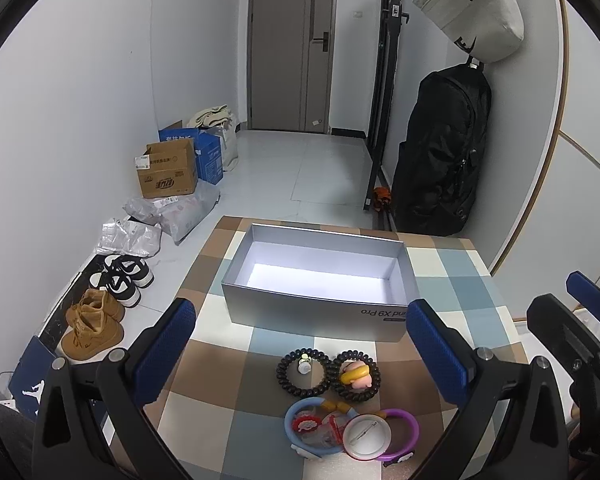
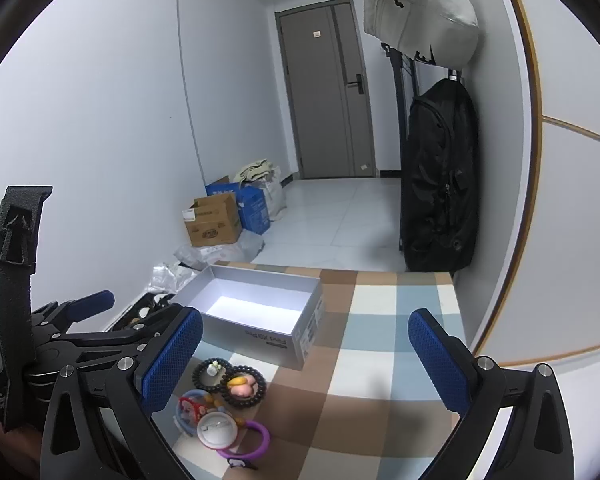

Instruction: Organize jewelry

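Both the left tongs (image 1: 302, 344) and right tongs (image 2: 306, 356) hang spread wide and empty above the checked-cloth counter (image 1: 452, 272). The jewelry lies clustered just before the open grey cardboard box (image 1: 320, 276): two black coiled hair ties (image 1: 300, 368), a blue plastic bangle (image 1: 296, 428), a purple ring bracelet (image 1: 404, 436). They overlap, so a pinch could drag neighbours or snag.

Dim, cool indoor light, both views sharp. Strong fisheye bending with black vignette at corners. Overexposed glare on white floor of open box (image 1: 320, 276). Soft tong shadows on checked desk (image 2: 380, 340); walls evenly lit.
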Demonstrator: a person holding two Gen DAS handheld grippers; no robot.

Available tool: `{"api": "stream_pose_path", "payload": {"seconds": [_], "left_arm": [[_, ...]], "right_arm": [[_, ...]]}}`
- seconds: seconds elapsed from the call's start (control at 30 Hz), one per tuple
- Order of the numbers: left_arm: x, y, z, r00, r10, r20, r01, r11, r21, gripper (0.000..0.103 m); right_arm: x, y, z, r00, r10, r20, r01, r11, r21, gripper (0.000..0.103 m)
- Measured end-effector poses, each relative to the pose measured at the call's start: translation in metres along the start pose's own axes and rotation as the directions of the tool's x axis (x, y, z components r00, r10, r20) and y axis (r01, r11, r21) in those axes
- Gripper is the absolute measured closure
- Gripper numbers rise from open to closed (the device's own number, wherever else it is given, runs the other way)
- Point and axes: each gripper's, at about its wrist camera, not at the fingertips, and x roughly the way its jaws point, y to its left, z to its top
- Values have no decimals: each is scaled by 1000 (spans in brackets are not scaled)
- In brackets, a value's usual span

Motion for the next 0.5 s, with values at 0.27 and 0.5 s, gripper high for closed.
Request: {"api": "stream_pose_path", "payload": {"seconds": [0.27, 0.5], "left_arm": [[2, 1, 0, 1000, -11, 0, 11, 1000, -5, 1], [1, 1, -2, 1000, -12, 7, 12, 1000, -2, 1]], "right_arm": [[0, -1, -1, 1000, -3, 1, 3, 1000, -3, 0], [-1, -2, -1, 1000, -3, 4, 3, 1000, 3, 0]]}}
